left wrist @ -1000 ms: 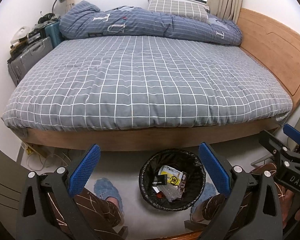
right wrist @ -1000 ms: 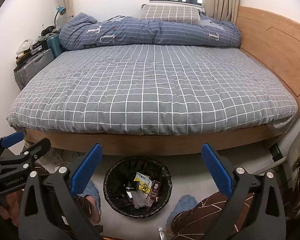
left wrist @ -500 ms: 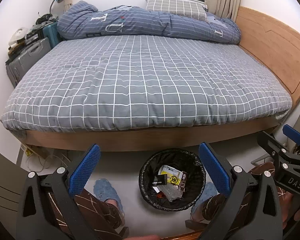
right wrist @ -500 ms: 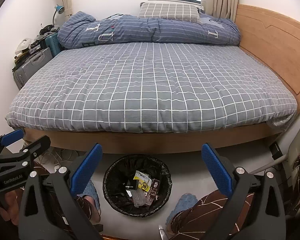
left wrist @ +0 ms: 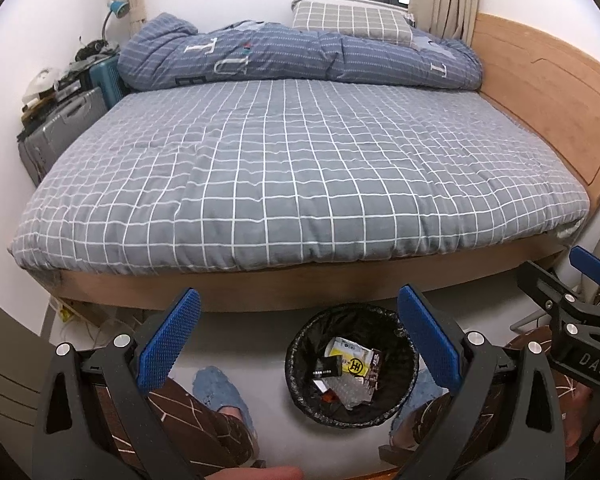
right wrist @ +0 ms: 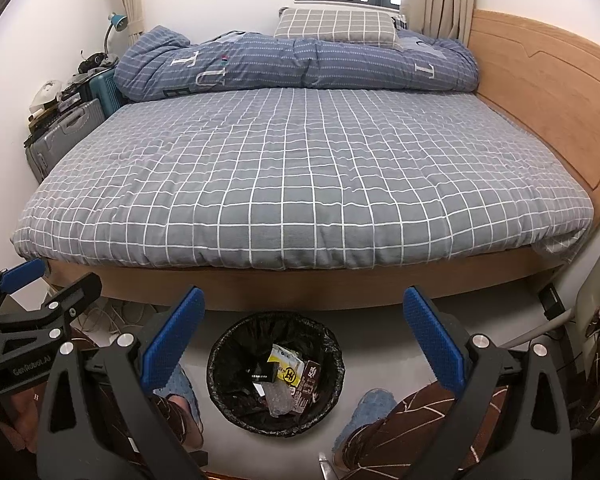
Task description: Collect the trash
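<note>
**Both claws empty above the bin**

Your left claw (left wrist: 298, 342) is spread wide and grips nothing; your right claw (right wrist: 304, 340) is just as wide and just as empty. Both hang above the black-lined trash bin (right wrist: 220, 346), which stands on the floor between your slippered feet, just in front of the bed (right wrist: 300, 184). Wrappers and a crumpled clear film (right wrist: 278, 402) already lie inside the bin. Beyond the bin, the checked bed cover shows no loose litter that I can make out, so collecting looks nearly done. Before closing either claw, scan the floor round the bin and the cables under the bed frame for leftovers.
</note>
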Demonstrator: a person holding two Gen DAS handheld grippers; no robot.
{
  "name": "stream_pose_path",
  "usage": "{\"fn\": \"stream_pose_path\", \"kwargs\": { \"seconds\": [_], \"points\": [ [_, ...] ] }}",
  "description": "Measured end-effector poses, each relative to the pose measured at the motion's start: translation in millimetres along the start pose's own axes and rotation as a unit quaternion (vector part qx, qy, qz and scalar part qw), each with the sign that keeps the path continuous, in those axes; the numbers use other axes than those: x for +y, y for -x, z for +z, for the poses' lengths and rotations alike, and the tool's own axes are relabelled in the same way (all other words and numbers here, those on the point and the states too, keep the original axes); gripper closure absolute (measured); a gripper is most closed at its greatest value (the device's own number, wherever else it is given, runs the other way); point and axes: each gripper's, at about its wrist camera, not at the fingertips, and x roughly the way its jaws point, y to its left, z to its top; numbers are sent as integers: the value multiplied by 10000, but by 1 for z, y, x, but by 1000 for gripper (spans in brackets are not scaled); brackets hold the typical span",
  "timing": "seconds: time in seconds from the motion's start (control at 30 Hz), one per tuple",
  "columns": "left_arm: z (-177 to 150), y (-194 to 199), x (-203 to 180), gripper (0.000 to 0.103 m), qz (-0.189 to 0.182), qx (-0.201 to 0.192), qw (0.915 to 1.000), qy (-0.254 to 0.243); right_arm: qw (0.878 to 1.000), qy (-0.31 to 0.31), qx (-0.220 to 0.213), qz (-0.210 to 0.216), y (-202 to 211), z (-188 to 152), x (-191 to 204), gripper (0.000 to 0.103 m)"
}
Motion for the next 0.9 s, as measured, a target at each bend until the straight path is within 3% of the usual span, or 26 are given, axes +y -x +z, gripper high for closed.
{"fn": "stream_pose_path", "kwargs": {
  "seconds": [0.9],
  "points": [
    [0,-7,3,6,-107,115,9999,59,10000,17,-3,21,0,5,1,8]
  ]
}}
